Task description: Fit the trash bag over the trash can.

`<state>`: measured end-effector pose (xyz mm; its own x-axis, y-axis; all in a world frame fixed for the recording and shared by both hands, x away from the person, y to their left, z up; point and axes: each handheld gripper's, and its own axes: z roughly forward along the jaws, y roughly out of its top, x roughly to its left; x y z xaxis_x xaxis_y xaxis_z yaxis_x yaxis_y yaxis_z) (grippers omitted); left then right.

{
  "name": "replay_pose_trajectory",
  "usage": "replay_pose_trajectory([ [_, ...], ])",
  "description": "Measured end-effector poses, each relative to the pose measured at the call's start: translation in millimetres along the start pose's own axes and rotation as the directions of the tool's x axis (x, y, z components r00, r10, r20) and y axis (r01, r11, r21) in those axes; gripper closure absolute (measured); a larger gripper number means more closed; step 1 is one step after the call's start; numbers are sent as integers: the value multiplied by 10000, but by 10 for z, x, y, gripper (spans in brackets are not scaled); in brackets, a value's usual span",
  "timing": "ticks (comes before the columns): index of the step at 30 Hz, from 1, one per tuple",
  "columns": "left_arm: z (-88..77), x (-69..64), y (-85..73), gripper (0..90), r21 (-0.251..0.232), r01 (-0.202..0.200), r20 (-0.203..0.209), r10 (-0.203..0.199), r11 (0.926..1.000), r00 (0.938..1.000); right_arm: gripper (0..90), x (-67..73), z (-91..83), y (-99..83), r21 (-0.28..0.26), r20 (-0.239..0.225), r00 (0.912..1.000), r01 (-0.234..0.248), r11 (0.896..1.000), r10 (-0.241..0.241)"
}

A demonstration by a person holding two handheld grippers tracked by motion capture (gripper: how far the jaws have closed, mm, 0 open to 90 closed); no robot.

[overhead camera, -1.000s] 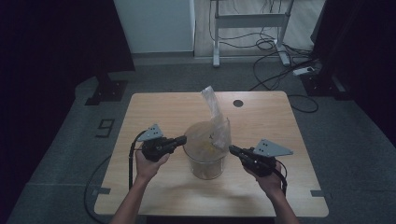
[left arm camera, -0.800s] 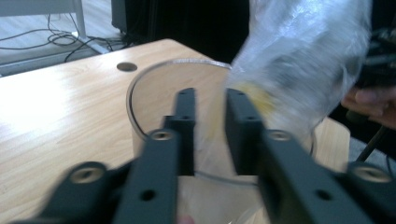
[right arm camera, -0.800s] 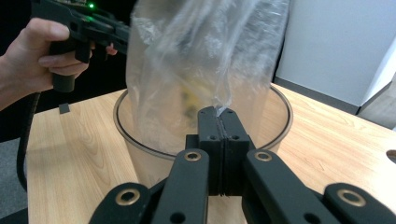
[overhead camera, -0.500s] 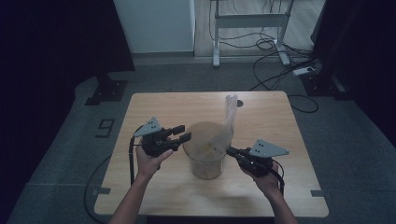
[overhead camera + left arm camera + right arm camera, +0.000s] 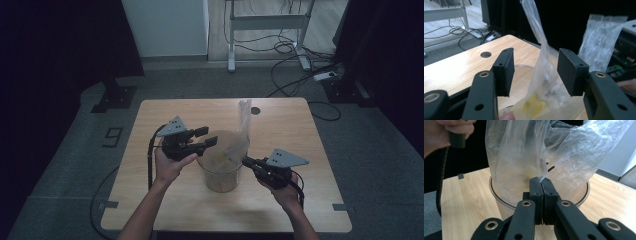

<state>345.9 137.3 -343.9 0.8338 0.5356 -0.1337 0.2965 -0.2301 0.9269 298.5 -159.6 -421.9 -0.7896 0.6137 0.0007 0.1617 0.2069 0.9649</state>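
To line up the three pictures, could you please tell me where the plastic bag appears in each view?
High view: plastic bag rises from the clear tub, centre.
Left gripper view: centre, between the open jaws.
Right gripper view: upper centre, edge pinched.
Shared landmark: the tub's rim.

**Around the wooden table**

The pale rectangular wooden table (image 5: 165,200) stands on grey carpet. A small round dark hole (image 5: 255,110) sits near the table's far edge. Beyond the table's far side stands a white metal desk frame (image 5: 267,22), with black cables (image 5: 287,47) tangled on the floor beneath it. A white power strip (image 5: 327,76) lies off the table's far right corner. A white number nine (image 5: 113,136) marks the carpet left of the table.
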Motion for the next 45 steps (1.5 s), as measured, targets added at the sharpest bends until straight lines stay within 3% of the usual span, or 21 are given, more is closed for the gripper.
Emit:
replay_pose_trajectory([
  [8,135,-49,45,505,578,-205,-146,214,9981,9997,877,0,1,-1,37,23,10000,-26,10000,26],
  [12,199,-10,-77,630,1101,23,-99,-12,9939,10000,876,1,-2,-7,67,90,9999,-74,10000,73],
  [16,204,41,-178,782,1219,195,13,-199,9923,9998,876,7,1,-7,68,103,9999,-101,9999,101],
  [21,165,84,-292,876,1326,268,47,-277,9908,9996,876,18,-16,-13,72,150,9999,-64,10000,63],
  [28,98,148,-475,897,1617,422,5,-428,9859,9991,865,15,-91,-65,132,248,9996,-113,9998,110],
  [35,45,149,-524,898,1592,350,70,-366,9866,9993,842,-31,-112,-105,113,253,9991,-332,9994,329],
  [38,50,146,-517,898,1583,331,76,-348,9868,9994,742,-40,-107,-54,2,452,9985,-318,9995,318],
  [45,74,143,-500,897,1547,263,196,-297,9876,9994,658,-136,-41,179,-197,707,9958,-561,9982,573],
])
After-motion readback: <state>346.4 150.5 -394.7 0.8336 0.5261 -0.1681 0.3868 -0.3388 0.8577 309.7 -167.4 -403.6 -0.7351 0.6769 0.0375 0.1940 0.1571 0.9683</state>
